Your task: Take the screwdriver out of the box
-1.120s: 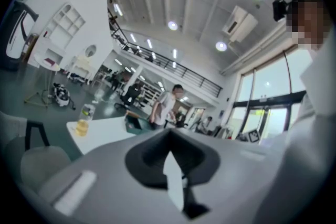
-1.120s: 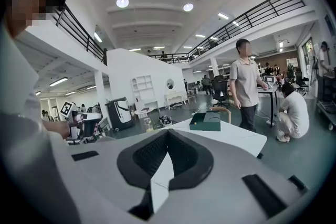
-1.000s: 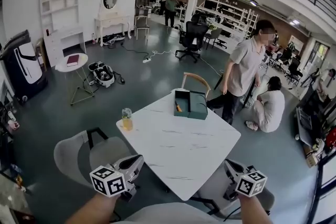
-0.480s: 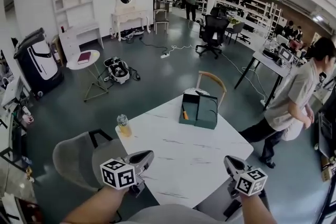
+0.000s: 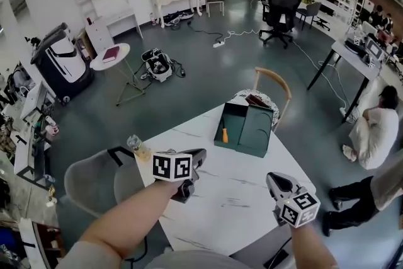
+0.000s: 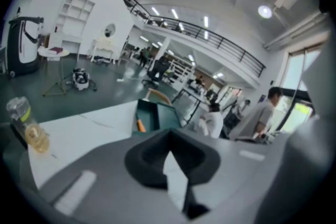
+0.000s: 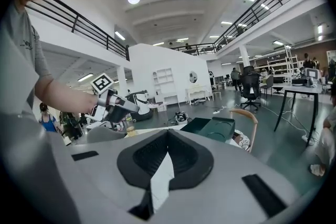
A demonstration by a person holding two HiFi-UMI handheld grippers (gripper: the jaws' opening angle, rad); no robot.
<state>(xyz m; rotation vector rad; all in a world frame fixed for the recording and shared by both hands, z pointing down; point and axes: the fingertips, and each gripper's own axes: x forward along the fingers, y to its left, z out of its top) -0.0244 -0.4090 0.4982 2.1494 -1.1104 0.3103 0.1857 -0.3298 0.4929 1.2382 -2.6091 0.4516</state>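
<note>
A dark green box lies open on the far part of the white table, its lid folded out to the right. The screwdriver, with an orange handle, lies in the box's left half. My left gripper hangs over the table's left side, shut and empty, pointing at the box from a short way off. My right gripper is over the near right edge, also shut with nothing in it. The left gripper view shows the box and the screwdriver beyond the closed jaws.
A bottle of yellow liquid stands at the table's left corner. A wooden chair sits behind the box and a grey chair at the near left. A person in white sits on the floor to the right.
Both grippers have come forward over the table toward the box, the left one further. The standing person has walked off to the right edge.
</note>
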